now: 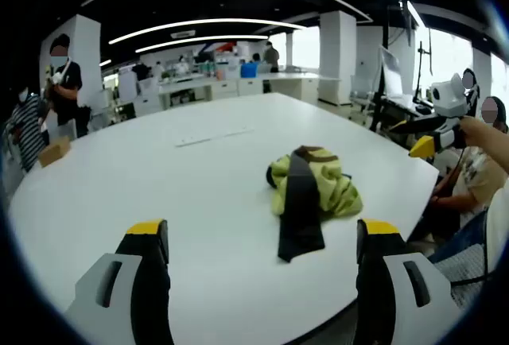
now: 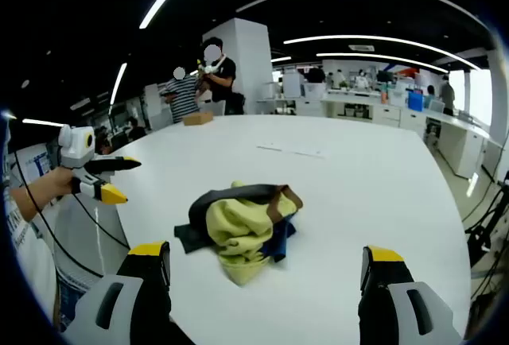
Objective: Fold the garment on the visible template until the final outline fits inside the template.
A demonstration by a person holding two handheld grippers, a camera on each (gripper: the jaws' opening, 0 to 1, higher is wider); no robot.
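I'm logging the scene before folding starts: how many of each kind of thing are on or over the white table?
Garment, crumpled, yellow-green and dark: 1
Cardboard box near the far edge: 1
Grippers, left gripper and right gripper, both with jaws apart: 2
White table: 1
Total: 5

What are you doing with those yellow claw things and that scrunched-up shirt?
A person holds a claw-like gripper in each hand, and both are open with nothing in them. The left gripper and the right gripper point at a crumpled yellow-green and dark garment lying in a heap on a big white table. Nobody is touching it, so the folding hasn't started. Faint markings show on the table beyond the heap. Other people stand in the background.
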